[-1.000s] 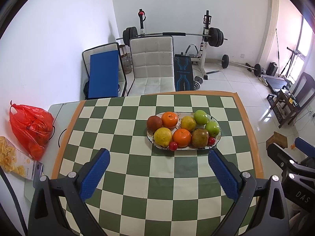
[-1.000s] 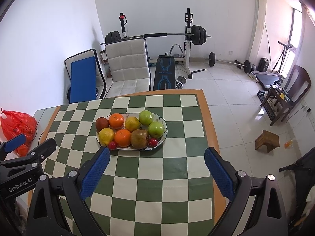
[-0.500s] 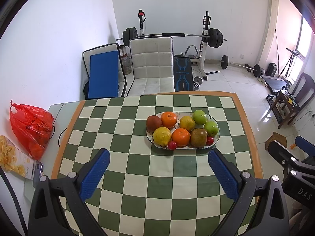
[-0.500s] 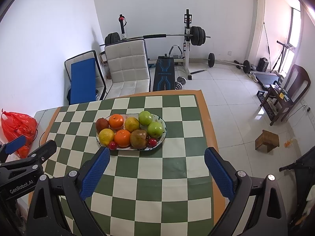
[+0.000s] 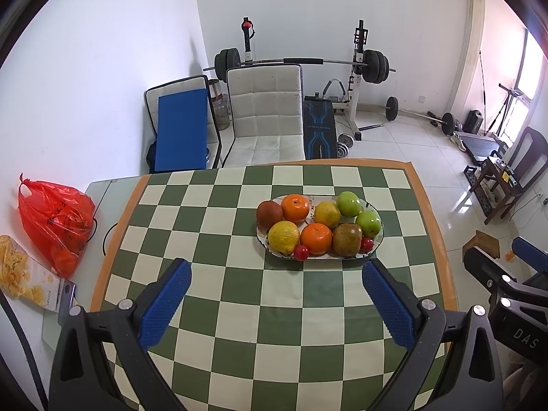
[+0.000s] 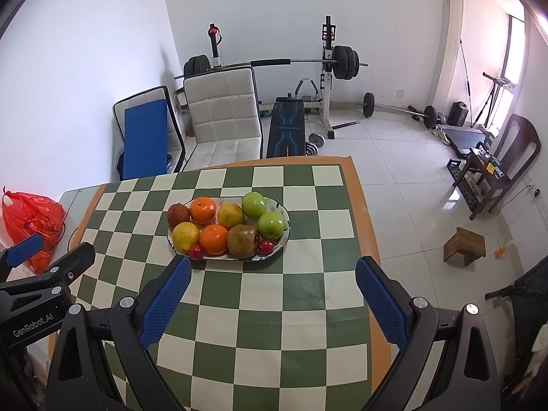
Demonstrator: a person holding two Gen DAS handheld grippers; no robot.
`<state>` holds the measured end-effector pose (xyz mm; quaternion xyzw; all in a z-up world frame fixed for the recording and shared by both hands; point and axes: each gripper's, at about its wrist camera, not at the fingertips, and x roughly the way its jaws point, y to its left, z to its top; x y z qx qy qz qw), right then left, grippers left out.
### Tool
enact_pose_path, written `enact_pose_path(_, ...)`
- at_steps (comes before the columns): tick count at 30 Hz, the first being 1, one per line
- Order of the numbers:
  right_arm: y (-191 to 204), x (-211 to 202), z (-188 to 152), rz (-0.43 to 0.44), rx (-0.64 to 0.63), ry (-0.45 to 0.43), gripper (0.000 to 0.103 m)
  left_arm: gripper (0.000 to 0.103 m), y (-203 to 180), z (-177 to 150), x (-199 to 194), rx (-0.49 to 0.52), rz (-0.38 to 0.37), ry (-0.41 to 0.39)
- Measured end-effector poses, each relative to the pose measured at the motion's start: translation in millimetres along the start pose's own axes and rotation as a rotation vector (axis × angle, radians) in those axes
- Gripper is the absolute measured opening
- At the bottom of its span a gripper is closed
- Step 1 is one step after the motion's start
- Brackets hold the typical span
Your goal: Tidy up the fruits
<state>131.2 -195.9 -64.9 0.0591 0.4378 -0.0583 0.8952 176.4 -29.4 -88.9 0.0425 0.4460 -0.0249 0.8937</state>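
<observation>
Both grippers held above the near part of the checkered table [image 5: 219, 226], looking down and forward. Left gripper [image 5: 275, 299]: jaws spread wide, blue pads far apart, nothing between them. Right gripper [image 6: 272, 296]: the same, wide open and empty. Oval plate [image 5: 376, 236] sits ahead of both tools on the cloth; from the left gripper it lies ahead and a little toward its right finger, from the right gripper ahead and toward its left finger. Neither tool touches plate or fruit. Plate contents, read from the left view: far row has a dark red fruit [image 5: 269, 213], an orange [image 5: 295, 208], a yellow citrus [image 5: 327, 214], a green apple [image 5: 348, 204]; near row has a lemon-yellow fruit [image 5: 284, 237], a second orange [image 5: 316, 238], a brownish-green fruit [image 5: 347, 239], a second green apple [image 5: 368, 223]. Two small red fruits [image 5: 301, 252] rest at the near rim, one each side of the near orange. Everything packed touching, the plate full. Judgement on progress: no fruit lies loose on the cloth, and all visible fruit is already on the one plate, so either the sorting is finished or none has begun; the frames cannot settle which. No second dish or bowl in view to sort into. Off to the left of the left gripper, beyond the cloth edge, a red plastic bag [image 5: 54, 219] with orange shapes inside, possibly more fruit, cannot confirm.
</observation>
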Motion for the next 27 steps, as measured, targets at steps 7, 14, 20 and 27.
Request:
enact_pose_path(7,0.4,0.0,0.8,0.000,0.000,-0.001,0.099,0.102,0.0,-0.5,0.2,-0.001,-0.001,-0.002)
enact_pose_path(14,-0.7,-2.0,1.1,0.003,0.000,-0.007,0.099,0.102,0.4,-1.1,-0.3,-0.002,-0.002,-0.003)
enact_pose_path(20,-2.9,-3.1,2.1,0.010,-0.002,-0.010,0.099,0.102,0.2,-1.2,0.8,0.001,0.000,-0.004)
enact_pose_path(27,-2.7,-2.6,1.6,0.013,-0.001,-0.007,0.099,0.102,3.3,-3.6,-8.4,-0.006,0.001,-0.011)
